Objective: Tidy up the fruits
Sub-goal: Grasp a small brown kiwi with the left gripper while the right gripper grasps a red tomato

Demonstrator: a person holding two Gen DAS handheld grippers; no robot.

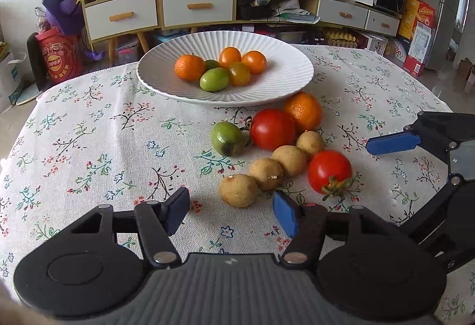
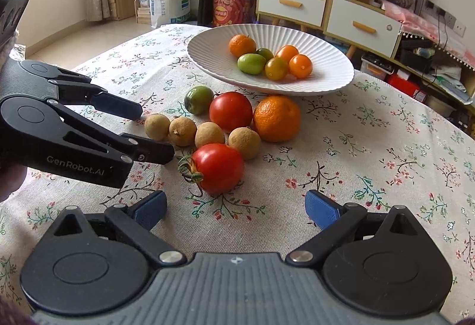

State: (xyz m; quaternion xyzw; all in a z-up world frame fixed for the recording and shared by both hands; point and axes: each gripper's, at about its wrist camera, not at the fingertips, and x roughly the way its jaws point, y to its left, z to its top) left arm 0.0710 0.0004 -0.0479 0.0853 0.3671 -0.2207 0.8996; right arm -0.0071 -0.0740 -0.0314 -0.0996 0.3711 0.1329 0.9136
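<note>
The step in hand looked like the approach to a pick: both tools hovered over the loose fruit on the flower-printed cloth of the counter [image 1: 89,129], and neither held anything. The left tool [image 1: 231,213] had its blue pads partly apart, with the nearest small tan round fruit [image 1: 238,190] just ahead of the gap and not between the pads. The right tool [image 2: 236,210] stood with its pads wide apart and the nearer red tomato with a green stalk [image 2: 218,167] just in front of them, untouched. Several small orange and green fruits already lay in the wide white ribbed ceramic plate [image 1: 267,90] at the far side; a row of four tan fruits, two red tomatoes, a large orange mandarin [image 1: 302,111] and a green tomato [image 1: 228,139] were left on the cloth, close together. The next move probably called for easing one tool forward around a single fruit without nudging its neighbours, since they touched. The left wrist view showed only one blue finger of the right tool at its right edge. The right wrist view showed the left tool from the side, its tips flanking the end tan fruit [image 2: 156,123], which the left view alone did not make plain.
</note>
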